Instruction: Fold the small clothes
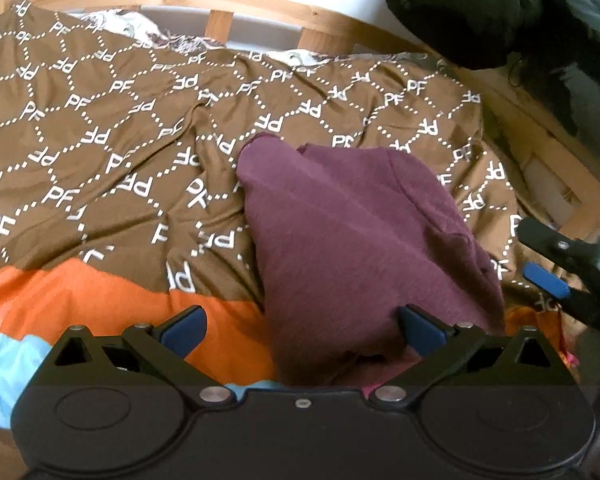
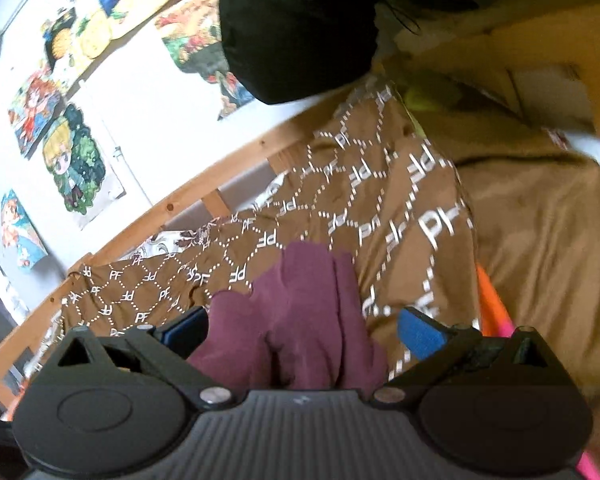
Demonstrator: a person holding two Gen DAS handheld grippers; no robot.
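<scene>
Nearest my left camera, the left gripper (image 1: 302,334) is holding its blue-padded jaws wide apart, with the near edge of the maroon garment (image 1: 364,240) lying between them, touching the inner pad on the right side. The garment is resting on a brown bedspread (image 1: 100,140) printed with white "PF" letters and dotted diamonds; an orange cloth (image 1: 112,304) and a pale blue cloth (image 1: 8,364) are lying just beside it at the near left. The garment's long axis is running away from me toward the wooden bed rail (image 1: 260,8), its far end rumpled into two peaks. The right gripper (image 2: 302,334) is also standing open (jaws well apart), with the garment bunched between them in its own view. Beyond the rail, a white wall (image 2: 140,120) is carrying cartoon posters (image 2: 76,160), and a dark bundle of fabric (image 2: 296,28) is hanging over the bed corner.
</scene>
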